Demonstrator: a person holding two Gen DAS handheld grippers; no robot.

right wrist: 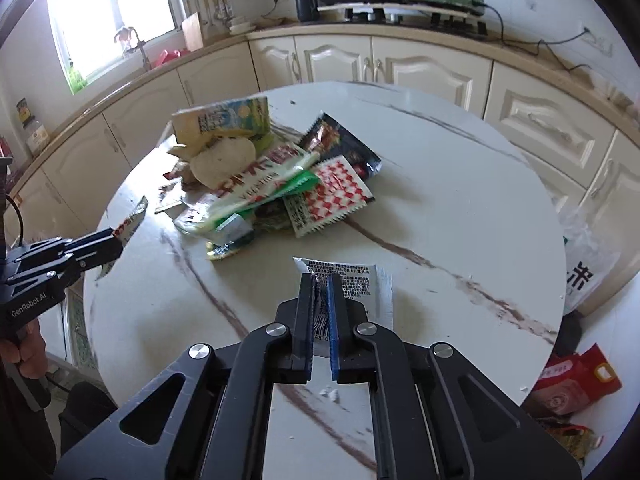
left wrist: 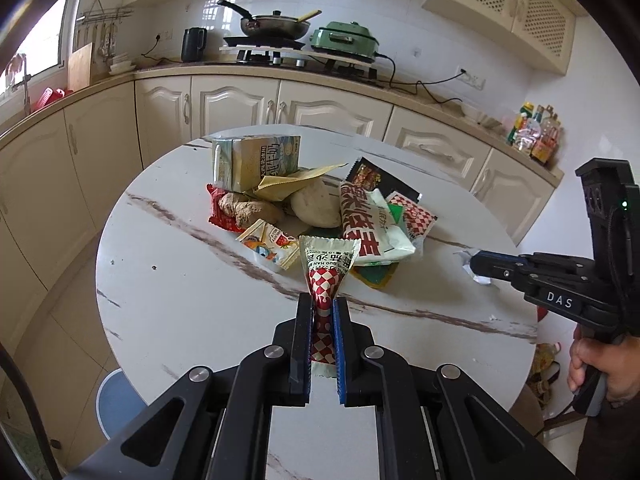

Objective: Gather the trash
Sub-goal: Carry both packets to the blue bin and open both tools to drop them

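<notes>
A heap of trash lies on the round white marble table (left wrist: 168,280): a milk carton (left wrist: 256,162), ginger (left wrist: 248,210), a pale round lump (left wrist: 316,204) and several snack wrappers (left wrist: 372,224). My left gripper (left wrist: 322,300) is shut on a red-and-white checked sachet (left wrist: 326,268), lifted clear of the heap. The same sachet (right wrist: 130,222) shows in the right wrist view at the left gripper's tip. My right gripper (right wrist: 320,280) is shut on a silvery white packet (right wrist: 360,280) with printed text, held just above the table (right wrist: 460,208). The heap (right wrist: 272,184) sits beyond it.
Cream kitchen cabinets (left wrist: 236,100) curve behind the table, with a wok and a green cooker on the counter. A blue stool (left wrist: 120,400) stands at the lower left. A white plastic bag (right wrist: 588,264) and a red bag (right wrist: 572,384) lie on the floor at the right.
</notes>
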